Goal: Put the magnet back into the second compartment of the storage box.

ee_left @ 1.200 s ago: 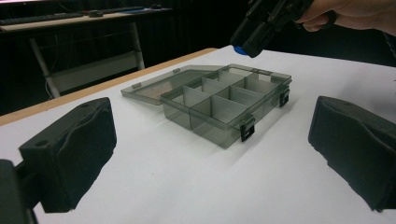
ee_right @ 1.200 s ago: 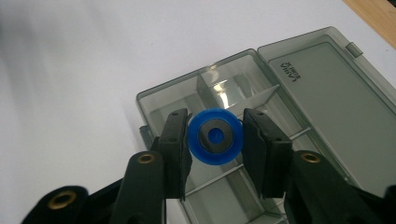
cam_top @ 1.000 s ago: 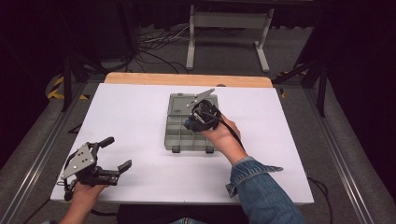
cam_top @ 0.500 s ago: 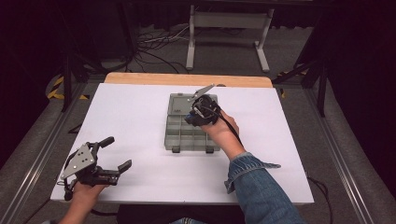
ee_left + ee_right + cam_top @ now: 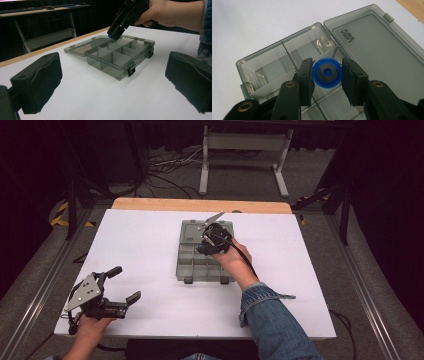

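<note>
A smoky grey compartment box (image 5: 191, 266) lies open at mid-table, its lid (image 5: 194, 227) flat on the far side. My right gripper (image 5: 206, 243) hangs over the box's far compartments, pointing down. In the right gripper view its jaws (image 5: 327, 63) are shut on a small blue ring with a metal centre (image 5: 327, 74), held above a divider of the box (image 5: 274, 67). The left gripper view shows that blue ring (image 5: 110, 36) at the tip of the right gripper, just above the box (image 5: 117, 58). My left gripper (image 5: 126, 283) rests at the table's front left, open with nothing in it.
White table top (image 5: 140, 245) with a wooden strip (image 5: 200, 205) along the far edge. A denim sleeve (image 5: 270, 315) reaches in from the bottom right. Beyond the table stand a metal frame (image 5: 240, 150) and floor cables (image 5: 165, 160).
My right gripper has drifted slightly left over the box with the blue ring still in it. The left gripper has not moved.
</note>
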A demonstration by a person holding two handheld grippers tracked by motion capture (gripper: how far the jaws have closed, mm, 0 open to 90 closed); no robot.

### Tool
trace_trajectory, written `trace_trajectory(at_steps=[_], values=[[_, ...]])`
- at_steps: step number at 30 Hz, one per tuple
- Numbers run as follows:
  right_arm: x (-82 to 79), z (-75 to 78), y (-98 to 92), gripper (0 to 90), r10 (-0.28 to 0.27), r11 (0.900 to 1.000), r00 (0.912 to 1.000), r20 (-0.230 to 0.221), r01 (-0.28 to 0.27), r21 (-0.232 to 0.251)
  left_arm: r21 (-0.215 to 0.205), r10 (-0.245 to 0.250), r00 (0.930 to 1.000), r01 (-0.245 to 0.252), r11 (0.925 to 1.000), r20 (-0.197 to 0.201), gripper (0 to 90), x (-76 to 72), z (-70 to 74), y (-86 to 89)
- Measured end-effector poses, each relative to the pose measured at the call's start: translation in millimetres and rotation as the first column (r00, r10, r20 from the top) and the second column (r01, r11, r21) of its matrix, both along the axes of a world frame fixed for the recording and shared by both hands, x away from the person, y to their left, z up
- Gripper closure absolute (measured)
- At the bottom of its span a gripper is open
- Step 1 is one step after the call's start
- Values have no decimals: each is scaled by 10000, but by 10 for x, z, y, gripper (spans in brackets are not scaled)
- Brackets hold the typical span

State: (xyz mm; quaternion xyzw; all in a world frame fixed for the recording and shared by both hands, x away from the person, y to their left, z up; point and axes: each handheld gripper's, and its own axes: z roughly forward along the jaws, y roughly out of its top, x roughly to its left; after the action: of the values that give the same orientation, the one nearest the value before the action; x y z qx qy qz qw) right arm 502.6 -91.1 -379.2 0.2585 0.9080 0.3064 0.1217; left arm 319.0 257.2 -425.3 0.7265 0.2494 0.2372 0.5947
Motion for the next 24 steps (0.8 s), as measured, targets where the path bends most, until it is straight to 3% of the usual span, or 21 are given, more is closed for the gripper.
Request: trace_trajectory(at_steps=[24], values=[[110,-239,91,623,-154,9984,9984,-535,124,-559,-43,-15,10000,15,10000,1,17,2,-1,4]])
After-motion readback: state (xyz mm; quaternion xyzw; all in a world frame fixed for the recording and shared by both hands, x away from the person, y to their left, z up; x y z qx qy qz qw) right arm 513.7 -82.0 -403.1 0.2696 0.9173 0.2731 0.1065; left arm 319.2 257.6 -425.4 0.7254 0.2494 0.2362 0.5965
